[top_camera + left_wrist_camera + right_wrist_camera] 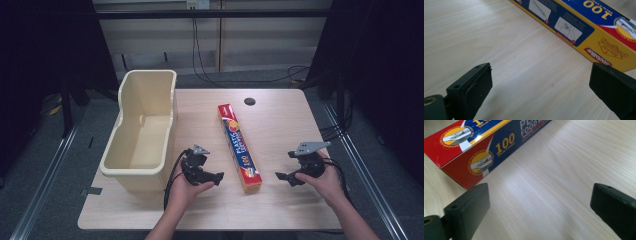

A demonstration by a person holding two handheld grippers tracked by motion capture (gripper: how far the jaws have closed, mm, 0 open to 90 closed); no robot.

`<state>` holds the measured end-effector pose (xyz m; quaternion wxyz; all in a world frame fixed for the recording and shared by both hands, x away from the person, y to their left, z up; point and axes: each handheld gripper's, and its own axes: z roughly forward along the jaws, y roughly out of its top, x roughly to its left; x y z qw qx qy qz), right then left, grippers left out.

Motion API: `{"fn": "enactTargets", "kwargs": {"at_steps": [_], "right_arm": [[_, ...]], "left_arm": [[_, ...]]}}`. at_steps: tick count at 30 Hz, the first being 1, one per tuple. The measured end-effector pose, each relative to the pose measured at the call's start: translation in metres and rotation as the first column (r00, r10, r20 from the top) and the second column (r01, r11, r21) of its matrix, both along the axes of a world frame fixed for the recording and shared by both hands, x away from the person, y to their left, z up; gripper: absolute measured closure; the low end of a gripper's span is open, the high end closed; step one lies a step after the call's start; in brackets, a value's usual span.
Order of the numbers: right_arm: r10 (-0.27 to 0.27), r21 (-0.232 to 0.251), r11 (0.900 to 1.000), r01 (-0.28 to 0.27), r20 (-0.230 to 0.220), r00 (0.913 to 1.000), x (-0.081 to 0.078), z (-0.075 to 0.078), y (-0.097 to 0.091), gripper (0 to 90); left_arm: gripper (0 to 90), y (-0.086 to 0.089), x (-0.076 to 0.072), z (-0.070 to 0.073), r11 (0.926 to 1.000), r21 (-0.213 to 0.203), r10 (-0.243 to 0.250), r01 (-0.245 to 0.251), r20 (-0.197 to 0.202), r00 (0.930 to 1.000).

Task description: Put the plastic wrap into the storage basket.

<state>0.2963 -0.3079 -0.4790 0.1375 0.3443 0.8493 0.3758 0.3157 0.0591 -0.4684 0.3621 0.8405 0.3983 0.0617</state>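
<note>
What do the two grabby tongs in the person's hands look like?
Both tongs are black. The left tongs and the right tongs each carry a grey three-cornered plate on top and trail a black cable. Up close, each has two chunky, blocky black jaws with small screw holes. The person's forearms are bare; no sleeves or gloves show.

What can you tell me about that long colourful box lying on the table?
The plastic food wrap box is a long, narrow cardboard carton printed blue, red and yellow, marked "100". It looks closed and lies flat on the wooden table, lengthwise away from the person, right of the cream bin, between both grippers. Nothing grips it.
</note>
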Motion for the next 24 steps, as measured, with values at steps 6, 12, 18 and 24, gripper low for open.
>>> {"fn": "enactTargets", "kwargs": {"at_steps": [6, 12, 18, 24], "right_arm": [[-0.031, 0.017, 0.9994, 0.031, 0.011, 0.9995, 0.000, 0.002, -0.003, 3.1], [-0.037, -0.001, 0.9993, 0.037, 0.012, 0.9992, -0.001, 0.001, -0.003, 3.5], [-0.052, 0.001, 0.9987, 0.052, 0.019, 0.9985, -0.001, 0.001, -0.005, 3.5], [-0.069, 0.007, 0.9976, 0.069, 0.027, 0.9972, -0.001, 0.001, -0.006, 3.5]], "left_arm": [[4.4, -0.016, 0.019, 0.010, 0.9996, -0.027, 0.008, -0.009, -0.056, 0.9984], [4.4, -0.035, 0.033, 0.017, 0.9996, -0.023, 0.017, -0.019, -0.081, 0.9966], [4.4, -0.061, 0.053, 0.024, 0.9997, -0.014, 0.017, -0.018, -0.106, 0.9943], [3.1, -0.076, 0.068, 0.023, 0.9989, 0.010, 0.046, -0.045, -0.139, 0.9893]]}}
